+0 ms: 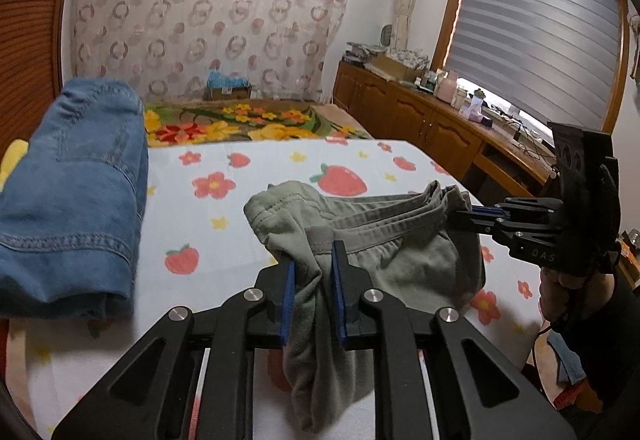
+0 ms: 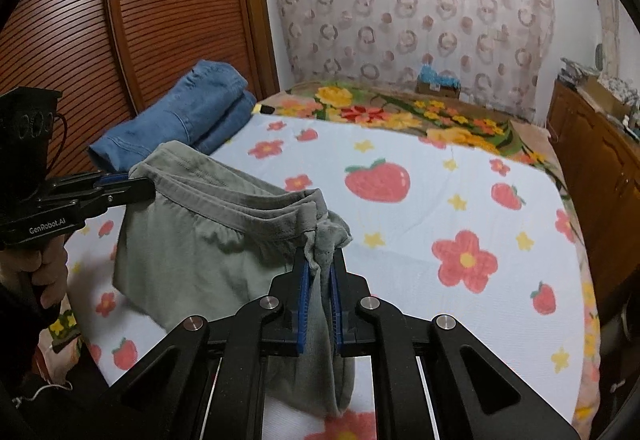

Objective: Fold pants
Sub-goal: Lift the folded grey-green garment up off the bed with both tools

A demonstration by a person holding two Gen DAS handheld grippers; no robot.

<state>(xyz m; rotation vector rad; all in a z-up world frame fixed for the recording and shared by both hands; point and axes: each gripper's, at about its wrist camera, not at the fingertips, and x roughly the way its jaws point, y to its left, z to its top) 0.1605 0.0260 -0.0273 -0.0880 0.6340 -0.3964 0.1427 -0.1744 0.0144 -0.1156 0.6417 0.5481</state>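
Note:
Olive-green pants (image 1: 384, 236) hang in the air above the bed, held by the waistband between both grippers. My left gripper (image 1: 313, 260) is shut on one end of the waistband, with cloth bunched between its blue pads. My right gripper (image 2: 320, 268) is shut on the other end; it also shows in the left wrist view (image 1: 466, 212). In the right wrist view the pants (image 2: 192, 244) droop below the stretched waistband, and the left gripper (image 2: 140, 186) pinches the far corner. The legs hang down out of sight.
A strawberry-and-flower sheet (image 2: 440, 208) covers the bed. Folded blue jeans (image 1: 76, 192) lie at its left side, also in the right wrist view (image 2: 184, 116). A wooden cabinet (image 1: 420, 112) runs along the right, a slatted wardrobe door (image 2: 160, 0) on the left.

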